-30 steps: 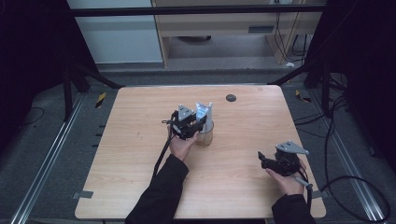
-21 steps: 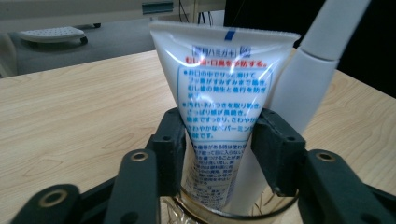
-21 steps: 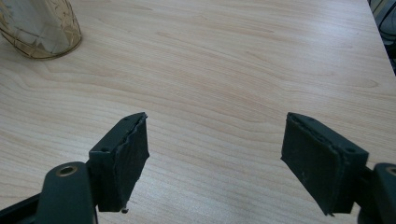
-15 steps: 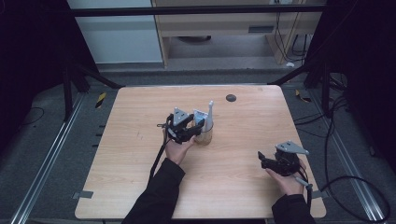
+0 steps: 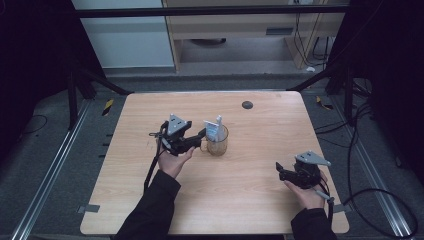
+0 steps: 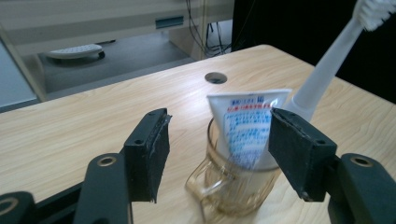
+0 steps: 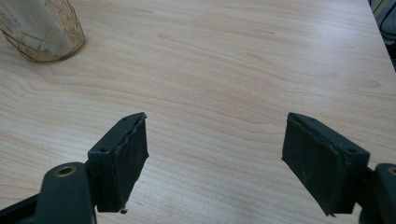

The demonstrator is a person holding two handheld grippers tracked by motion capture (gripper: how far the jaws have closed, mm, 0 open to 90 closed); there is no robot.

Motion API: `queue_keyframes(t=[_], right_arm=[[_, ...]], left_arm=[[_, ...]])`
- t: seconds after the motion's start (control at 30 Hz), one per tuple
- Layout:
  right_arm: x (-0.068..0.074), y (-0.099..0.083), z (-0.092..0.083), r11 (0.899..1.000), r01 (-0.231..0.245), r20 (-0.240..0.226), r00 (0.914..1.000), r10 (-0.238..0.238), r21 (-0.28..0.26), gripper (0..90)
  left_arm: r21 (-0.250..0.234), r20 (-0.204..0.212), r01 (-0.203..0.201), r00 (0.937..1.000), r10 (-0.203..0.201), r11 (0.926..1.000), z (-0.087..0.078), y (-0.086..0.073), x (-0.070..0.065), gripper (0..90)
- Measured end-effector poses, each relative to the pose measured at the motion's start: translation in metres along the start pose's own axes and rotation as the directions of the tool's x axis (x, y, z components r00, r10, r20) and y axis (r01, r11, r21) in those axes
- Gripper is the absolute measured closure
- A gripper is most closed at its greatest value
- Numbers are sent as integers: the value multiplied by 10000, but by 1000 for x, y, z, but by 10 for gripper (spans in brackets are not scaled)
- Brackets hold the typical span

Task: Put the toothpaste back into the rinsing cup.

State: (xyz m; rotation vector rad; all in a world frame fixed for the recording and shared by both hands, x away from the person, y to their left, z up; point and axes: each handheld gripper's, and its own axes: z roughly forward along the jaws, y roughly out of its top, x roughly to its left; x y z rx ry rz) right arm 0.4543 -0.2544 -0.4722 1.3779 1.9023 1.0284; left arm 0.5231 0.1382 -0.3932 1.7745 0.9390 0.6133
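Glass mug point(image 5: 216, 144) upright mid-table, holding a toothpaste tube point(image 5: 214, 131) and a toothbrush point(image 6: 327, 65). Left gripper point(image 5: 200, 137) just beside the mug's handle side, jaws just opened wide, gripping nothing, the mug ahead between them but untouched. Right gripper point(image 5: 280, 171) well apart near the table's point(image 5: 260, 210) right edge, jaws spread wide over bare wood.
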Motion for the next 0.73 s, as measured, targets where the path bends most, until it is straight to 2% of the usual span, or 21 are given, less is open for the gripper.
queue_keyframes(t=[0.13,0.2,0.23,0.33,0.43,0.63,0.73], right_arm=[[-1,0,-1,10000,-12,29,10000,12,-37,220],[-1,1,-2,9999,21,51,10000,-21,-106,218],[-1,1,-2,9999,14,48,10000,-14,-115,217],[-1,2,-3,9999,11,50,10000,-10,-105,213],[-1,1,-3,10000,6,66,10000,-5,-94,210],[-5,0,-3,10000,-75,120,9999,75,-3,203],[-5,0,-3,9999,-126,146,9998,126,24,197]], left_arm=[[507,-330,-356,9988,373,9981,-16,-4,5,343],[719,-533,-708,9958,747,9949,-26,-9,9,321],[730,-578,-739,9953,782,9946,-29,-11,10,315],[809,-538,-600,9965,644,9949,-43,-24,19,292],[1055,-718,-480,9959,558,9933,-55,-43,29,277],[1408,-1196,308,9927,-139,9896,-78,-79,56,254],[1412,-1485,741,9875,-529,9872,-89,-96,67,250]])
